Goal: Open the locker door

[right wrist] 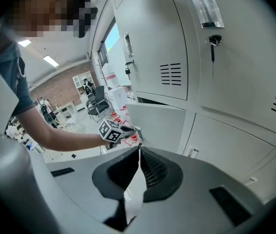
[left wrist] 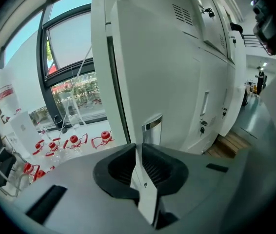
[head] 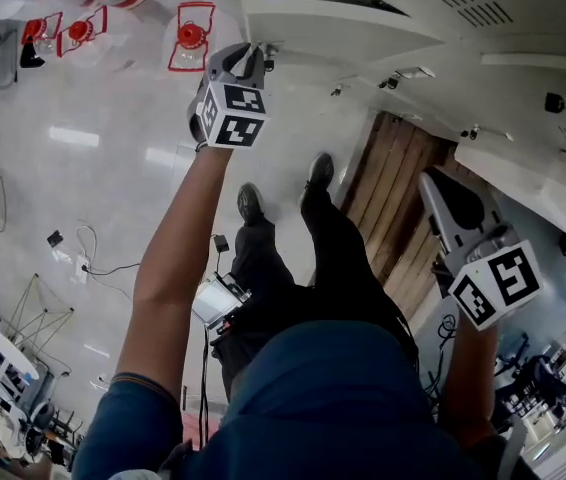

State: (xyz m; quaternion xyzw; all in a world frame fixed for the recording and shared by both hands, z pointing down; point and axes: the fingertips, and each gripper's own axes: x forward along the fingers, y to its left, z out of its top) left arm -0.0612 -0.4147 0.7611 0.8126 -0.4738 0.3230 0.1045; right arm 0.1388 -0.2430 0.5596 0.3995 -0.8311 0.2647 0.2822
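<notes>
At a bank of white lockers (head: 523, 88), a person (head: 343, 398) stretches the left gripper (head: 253, 56) out to 12 o'clock in the head view. Its jaws are clenched on the chrome pull handle (left wrist: 151, 128) at the free edge of the locker door (head: 323, 23). The door stands ajar at 1 o'clock, with a dark gap behind it. The left gripper view looks along the door's face, with the handle right at the jaw tips. The right gripper (head: 433, 183) hangs at 4 o'clock, well apart from that door, its jaws pressed together on nothing. Wooden boards (head: 393, 183) lie at 2 o'clock from the person's shoes (head: 250, 203). Red-capped clear containers (head: 191, 36) sit on the floor (head: 83, 168) at 11 o'clock
</notes>
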